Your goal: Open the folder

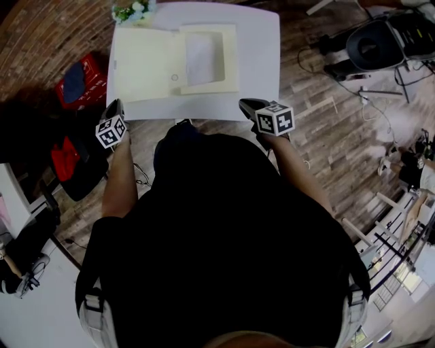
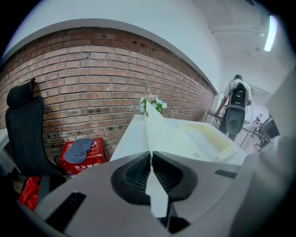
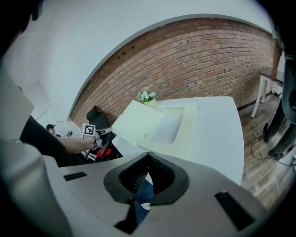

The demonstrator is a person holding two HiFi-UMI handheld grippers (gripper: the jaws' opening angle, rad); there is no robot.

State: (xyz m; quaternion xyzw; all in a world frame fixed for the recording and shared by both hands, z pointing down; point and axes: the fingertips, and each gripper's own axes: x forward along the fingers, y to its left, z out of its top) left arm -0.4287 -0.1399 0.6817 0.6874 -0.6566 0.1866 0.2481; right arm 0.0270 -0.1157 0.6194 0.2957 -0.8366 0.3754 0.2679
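Head view, near to far: the person's dark-clad body fills the 6 o'clock half, and both forearms reach forward to the near edge of the white tabletop (image 1: 258, 61). Left tongs (image 1: 116, 104) hover at the tabletop's near corner, 10 o'clock, pressed together on nothing; the pale wedge in their gap is only the tabletop seen beyond. Right tongs (image 1: 243, 103) hover at 1 o'clock over the near edge, tips likewise together and empty. Neither touches the folder (image 1: 173, 64), which lies flat at 12 o'clock, mid-tabletop. Its cover (image 1: 143, 64) lies spread toward 9 o'clock beside the shallow tray (image 1: 207, 58), so I judge it already open, which would explain why both tongs hang short of it with nothing to grip. Flowers (image 1: 132, 10) stand at the far corner, 11 o'clock
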